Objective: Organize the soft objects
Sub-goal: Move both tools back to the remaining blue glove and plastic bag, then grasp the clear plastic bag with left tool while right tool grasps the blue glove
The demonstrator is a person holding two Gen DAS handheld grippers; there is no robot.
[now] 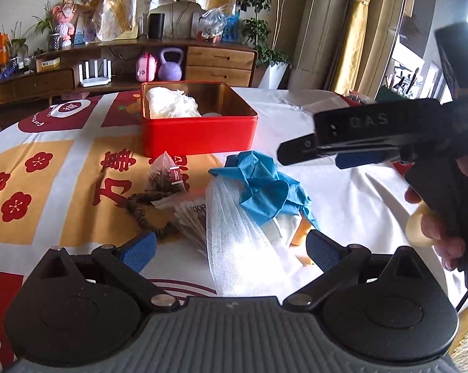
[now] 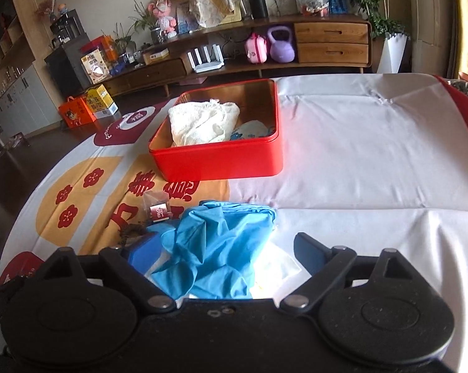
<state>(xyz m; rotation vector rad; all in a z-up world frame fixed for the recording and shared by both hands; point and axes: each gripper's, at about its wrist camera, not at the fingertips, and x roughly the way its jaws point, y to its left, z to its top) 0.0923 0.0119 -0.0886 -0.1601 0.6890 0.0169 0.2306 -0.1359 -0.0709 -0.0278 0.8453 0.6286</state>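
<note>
Where cloths lie, one red tin (image 2: 215,161)

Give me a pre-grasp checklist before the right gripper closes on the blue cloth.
1. Right gripper open: ok, fingers apart, not pressing on anything.
2. Blue cloth between the right fingers: ok, it fills the gap.
3. Grasp isolated: not ok, gauze and a white packet lie against the cloth and may lift with it.
4. Left gripper clear of the cloth: cannot tell, it is open around the gauze, close beside.
5. Red tin has room: ok, a white knit fills the left part, the right part is lower.
6. Path to the tin: ok, only a tea bag lies off to the left.
</note>
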